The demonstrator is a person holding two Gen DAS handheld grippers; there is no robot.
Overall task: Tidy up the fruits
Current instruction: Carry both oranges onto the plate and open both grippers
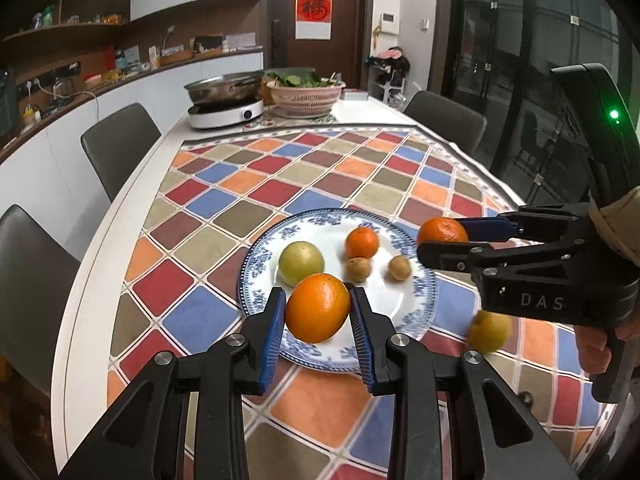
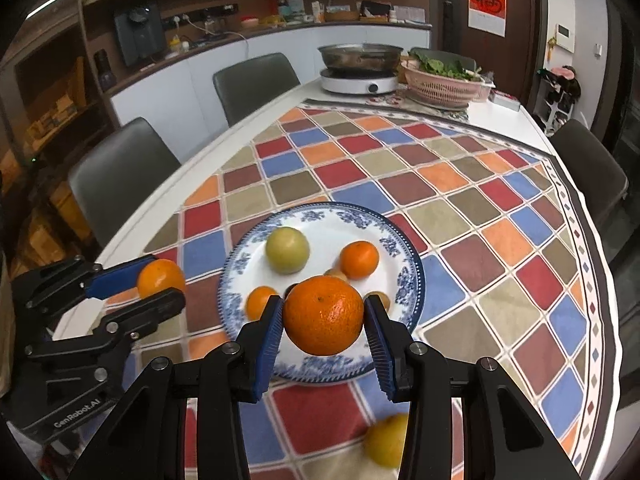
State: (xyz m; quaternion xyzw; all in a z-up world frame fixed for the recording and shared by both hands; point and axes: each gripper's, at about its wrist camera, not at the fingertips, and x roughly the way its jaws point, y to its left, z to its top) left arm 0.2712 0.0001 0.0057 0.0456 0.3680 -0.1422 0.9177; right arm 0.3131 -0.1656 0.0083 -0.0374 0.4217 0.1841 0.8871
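White letters "DAS" stand on the black body of the right gripper (image 1: 440,242) in the left wrist view. "CenRobot.AI" stands on the body of the left gripper (image 2: 160,286) in the right wrist view. The red poster (image 1: 314,8) on the door bears the Chinese character "福".

The left black two-finger tongs with blue ribbed pads (image 1: 318,314) point downward, clamped on a smooth round orange (image 1: 318,308). The right black tongs with blue pads (image 2: 324,316) tilt down likewise, gripping a dimpled orange mandarin (image 2: 324,314), a beige sleeve (image 1: 618,224) behind them
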